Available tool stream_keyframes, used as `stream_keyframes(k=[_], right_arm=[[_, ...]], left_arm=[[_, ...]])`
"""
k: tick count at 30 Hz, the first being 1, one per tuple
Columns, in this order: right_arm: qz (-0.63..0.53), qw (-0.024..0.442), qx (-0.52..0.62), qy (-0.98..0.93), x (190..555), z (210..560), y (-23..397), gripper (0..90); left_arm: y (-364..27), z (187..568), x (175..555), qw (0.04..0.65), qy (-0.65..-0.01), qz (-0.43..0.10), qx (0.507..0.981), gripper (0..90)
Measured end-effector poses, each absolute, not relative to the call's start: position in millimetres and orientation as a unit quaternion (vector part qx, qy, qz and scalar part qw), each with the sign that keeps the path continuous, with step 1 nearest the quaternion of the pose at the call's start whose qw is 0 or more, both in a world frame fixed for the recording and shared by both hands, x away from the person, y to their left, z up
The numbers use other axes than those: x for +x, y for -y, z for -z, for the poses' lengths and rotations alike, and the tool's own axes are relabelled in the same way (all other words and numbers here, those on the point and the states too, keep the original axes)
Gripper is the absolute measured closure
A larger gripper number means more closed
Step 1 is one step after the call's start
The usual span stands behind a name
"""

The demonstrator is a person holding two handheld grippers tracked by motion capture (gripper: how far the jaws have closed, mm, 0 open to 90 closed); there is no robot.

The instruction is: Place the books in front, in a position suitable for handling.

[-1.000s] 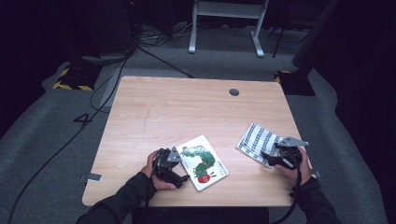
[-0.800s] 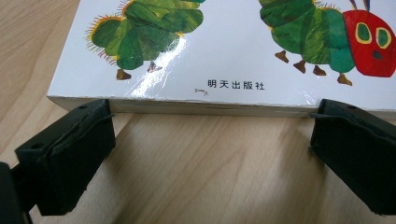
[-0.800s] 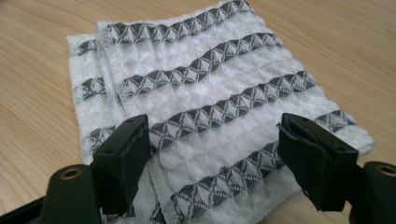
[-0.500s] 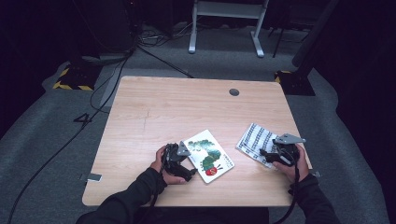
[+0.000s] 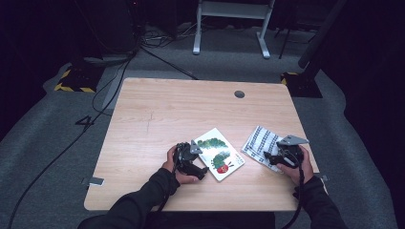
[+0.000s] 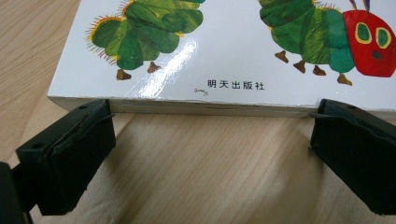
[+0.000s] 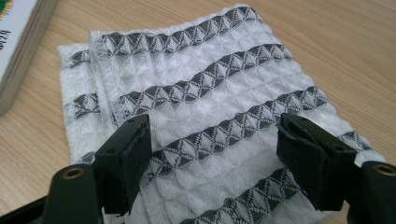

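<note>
A white board book with a green caterpillar on its cover lies flat on the wooden table. My left gripper sits at its near-left edge. In the left gripper view the book lies just beyond the gripper, whose jaws are spread wide near the two ends of that edge with nothing between them. A folded white cloth with dark patterned stripes lies right of the book. My right gripper hovers over the cloth, and its jaws are open above the fabric.
A round cable hole is in the table's far side. The book's corner lies close to the cloth's left edge. Cables and a white stand's legs are on the floor beyond the table.
The book has slid right and a little farther away, with my left gripper following behind it. My right gripper has moved slightly left over the cloth.
</note>
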State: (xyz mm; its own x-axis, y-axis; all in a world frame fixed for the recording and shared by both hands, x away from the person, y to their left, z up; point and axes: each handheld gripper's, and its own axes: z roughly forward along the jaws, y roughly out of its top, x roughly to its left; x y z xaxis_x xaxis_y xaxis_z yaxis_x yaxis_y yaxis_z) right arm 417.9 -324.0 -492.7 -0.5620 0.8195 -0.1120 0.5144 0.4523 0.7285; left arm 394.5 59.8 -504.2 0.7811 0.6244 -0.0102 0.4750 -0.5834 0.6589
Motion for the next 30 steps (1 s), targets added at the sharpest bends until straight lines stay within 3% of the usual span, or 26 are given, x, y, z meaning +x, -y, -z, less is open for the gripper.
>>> stream_keyframes(k=[8,15,22,30], right_arm=[[-0.327,0.226,0.413,-0.819,420.2,495.4,323.3,25.8],[-0.345,0.193,0.431,-0.811,422.7,498.8,333.0,24.9],[-0.340,0.183,0.423,-0.820,412.0,497.2,345.5,25.0],[-0.330,0.190,0.410,-0.829,397.3,488.7,344.7,25.0]], left_arm=[[-56.5,504.3,398.5,0.335,-0.309,-0.110,0.883,0.4],[-73.2,504.5,401.1,0.343,-0.259,-0.088,0.899,0.4],[-111.7,505.1,389.7,0.349,-0.222,-0.075,0.908,0.4],[-174.0,505.1,370.2,0.341,-0.259,-0.090,0.899,0.5]])
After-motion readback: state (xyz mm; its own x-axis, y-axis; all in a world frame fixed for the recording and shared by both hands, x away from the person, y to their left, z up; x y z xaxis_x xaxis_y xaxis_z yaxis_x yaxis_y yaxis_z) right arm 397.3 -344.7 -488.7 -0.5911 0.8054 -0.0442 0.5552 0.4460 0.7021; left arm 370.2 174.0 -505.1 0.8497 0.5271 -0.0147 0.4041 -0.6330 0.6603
